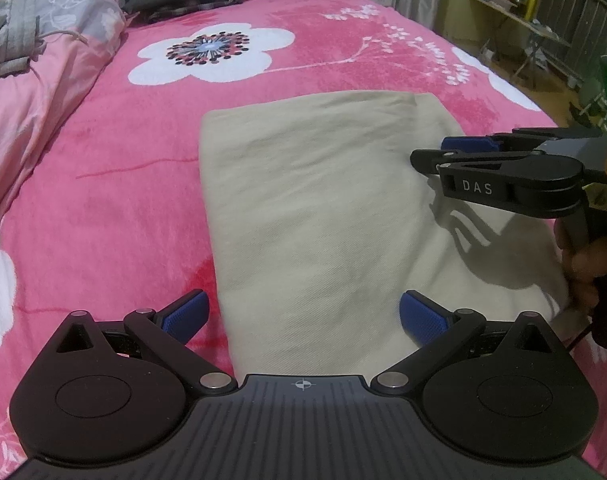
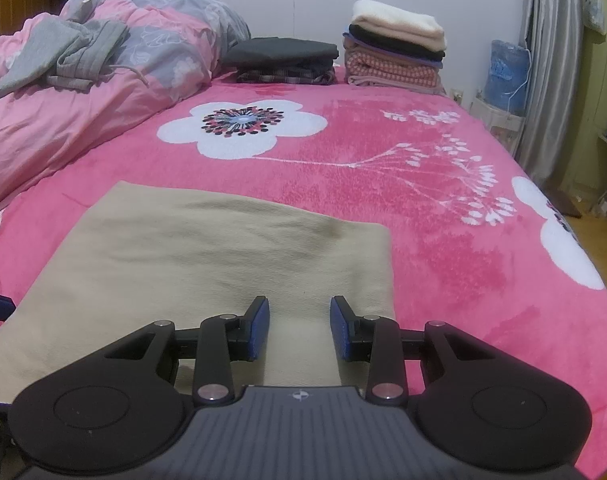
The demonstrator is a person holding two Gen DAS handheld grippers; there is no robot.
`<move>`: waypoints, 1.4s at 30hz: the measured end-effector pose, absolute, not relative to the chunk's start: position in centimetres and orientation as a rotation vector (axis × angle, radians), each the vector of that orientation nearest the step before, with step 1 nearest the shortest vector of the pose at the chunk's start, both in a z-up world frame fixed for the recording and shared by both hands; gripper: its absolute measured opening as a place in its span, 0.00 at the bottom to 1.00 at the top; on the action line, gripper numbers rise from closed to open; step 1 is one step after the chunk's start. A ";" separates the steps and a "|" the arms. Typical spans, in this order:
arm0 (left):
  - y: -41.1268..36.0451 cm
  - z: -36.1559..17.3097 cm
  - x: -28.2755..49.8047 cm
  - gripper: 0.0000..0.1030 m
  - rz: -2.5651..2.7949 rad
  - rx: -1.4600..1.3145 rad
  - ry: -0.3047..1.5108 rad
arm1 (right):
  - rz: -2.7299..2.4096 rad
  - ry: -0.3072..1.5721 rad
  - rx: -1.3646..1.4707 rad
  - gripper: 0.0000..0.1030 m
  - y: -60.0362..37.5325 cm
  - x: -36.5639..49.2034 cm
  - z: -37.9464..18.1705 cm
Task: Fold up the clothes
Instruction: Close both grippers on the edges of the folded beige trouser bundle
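A beige garment (image 1: 315,208) lies folded into a flat rectangle on the pink flowered bed cover (image 1: 123,208). My left gripper (image 1: 303,318) hovers wide open over its near edge, nothing between the blue pads. In the left wrist view my right gripper (image 1: 427,152) comes in from the right above the cloth's right side, a hand on its handle. In the right wrist view the beige garment (image 2: 207,248) spreads ahead and my right gripper (image 2: 299,326) stands open above its near right part, holding nothing.
A rumpled pink and grey quilt (image 2: 83,92) with grey clothes (image 2: 67,56) on it fills the left. Two stacks of folded clothes (image 2: 395,48) (image 2: 283,60) sit at the far end of the bed. The bed's right edge drops to the floor, with a curtain (image 2: 551,80) and shelves beyond.
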State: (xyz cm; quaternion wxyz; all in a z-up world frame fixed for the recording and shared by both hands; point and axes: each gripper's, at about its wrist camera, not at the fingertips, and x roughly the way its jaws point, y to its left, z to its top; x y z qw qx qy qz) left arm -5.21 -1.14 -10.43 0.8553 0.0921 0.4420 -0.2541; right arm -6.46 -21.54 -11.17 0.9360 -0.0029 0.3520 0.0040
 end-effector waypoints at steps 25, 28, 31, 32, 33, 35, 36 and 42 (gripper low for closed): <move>5.4 -12.1 -2.4 0.99 -0.785 -0.345 1.003 | 0.083 0.765 0.630 0.76 -33.2 -12.2 -10.2; 5.7 -13.0 -1.5 0.99 -0.795 -0.410 1.031 | 0.108 0.778 0.668 0.76 -33.5 -11.2 -10.9; 5.4 -13.9 -0.5 0.98 -0.799 -0.441 1.063 | 0.133 0.791 0.705 0.78 -33.7 -10.3 -11.6; 5.3 -14.1 -0.1 0.98 -0.807 -0.451 1.064 | 0.142 0.795 0.718 0.78 -33.8 -10.0 -11.8; 5.2 -14.2 0.2 0.98 -0.814 -0.460 1.064 | 0.150 0.799 0.730 0.79 -33.9 -9.7 -12.0; 4.6 -14.6 1.0 0.98 -0.829 -0.475 1.069 | 0.167 0.807 0.755 0.79 -34.0 -9.0 -12.5; 4.3 -14.7 1.4 0.98 -0.830 -0.476 1.075 | 0.175 0.811 0.768 0.79 -34.1 -8.7 -12.7; 3.5 -15.0 1.8 0.99 -0.863 -0.460 1.071 | 0.219 0.825 0.800 0.80 -34.2 -7.7 -13.6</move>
